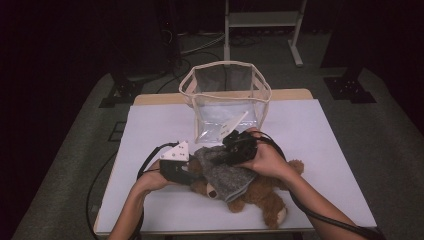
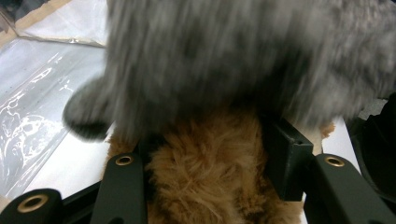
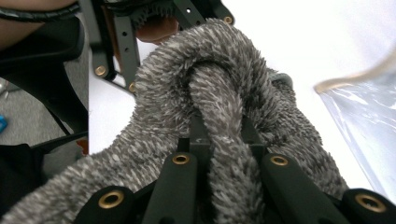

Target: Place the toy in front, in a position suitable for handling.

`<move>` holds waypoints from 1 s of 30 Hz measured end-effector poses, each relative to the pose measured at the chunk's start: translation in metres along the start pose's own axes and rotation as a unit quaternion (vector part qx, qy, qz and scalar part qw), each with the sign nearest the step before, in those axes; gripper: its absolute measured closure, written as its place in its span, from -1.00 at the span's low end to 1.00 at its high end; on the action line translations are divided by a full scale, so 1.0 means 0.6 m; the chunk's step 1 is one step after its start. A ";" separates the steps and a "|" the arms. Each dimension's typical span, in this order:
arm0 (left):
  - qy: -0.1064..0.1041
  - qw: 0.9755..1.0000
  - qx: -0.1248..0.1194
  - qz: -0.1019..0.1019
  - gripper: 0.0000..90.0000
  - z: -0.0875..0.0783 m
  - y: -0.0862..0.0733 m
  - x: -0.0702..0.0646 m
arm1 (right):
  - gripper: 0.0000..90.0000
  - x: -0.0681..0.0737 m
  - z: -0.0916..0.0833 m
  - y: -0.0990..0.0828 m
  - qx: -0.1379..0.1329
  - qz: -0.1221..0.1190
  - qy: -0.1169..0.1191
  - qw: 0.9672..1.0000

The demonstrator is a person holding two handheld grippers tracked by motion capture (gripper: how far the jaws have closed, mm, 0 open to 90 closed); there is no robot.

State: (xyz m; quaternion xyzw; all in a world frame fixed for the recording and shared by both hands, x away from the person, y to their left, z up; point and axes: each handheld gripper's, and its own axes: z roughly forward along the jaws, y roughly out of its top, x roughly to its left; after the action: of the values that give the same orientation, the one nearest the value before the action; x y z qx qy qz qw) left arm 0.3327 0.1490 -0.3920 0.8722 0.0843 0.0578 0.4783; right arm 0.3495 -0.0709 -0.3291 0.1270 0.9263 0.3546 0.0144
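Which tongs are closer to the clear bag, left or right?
Right. The right tongs, shut on the grey cloth, sit just in front of the clear bag; the left tongs grip the teddy bear farther back.
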 end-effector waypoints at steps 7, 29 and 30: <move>0.005 1.000 0.009 0.011 0.07 -0.001 0.002 -0.003 | 0.78 -0.012 -0.027 -0.043 0.028 0.008 -0.031 0.999; -0.001 1.000 0.011 0.007 -0.07 -0.010 0.000 -0.002 | 0.78 -0.015 -0.096 -0.185 -0.024 0.090 -0.053 0.994; -0.002 1.000 0.012 0.010 -0.11 -0.012 0.001 -0.001 | 0.78 -0.012 -0.094 -0.187 -0.027 0.091 -0.056 0.994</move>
State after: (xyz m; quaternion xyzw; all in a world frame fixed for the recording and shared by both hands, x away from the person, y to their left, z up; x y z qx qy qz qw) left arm 0.3309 0.1545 -0.3877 0.8786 0.0758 0.0599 0.4677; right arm 0.3245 -0.1897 -0.3616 0.2302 0.8986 0.3717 0.0374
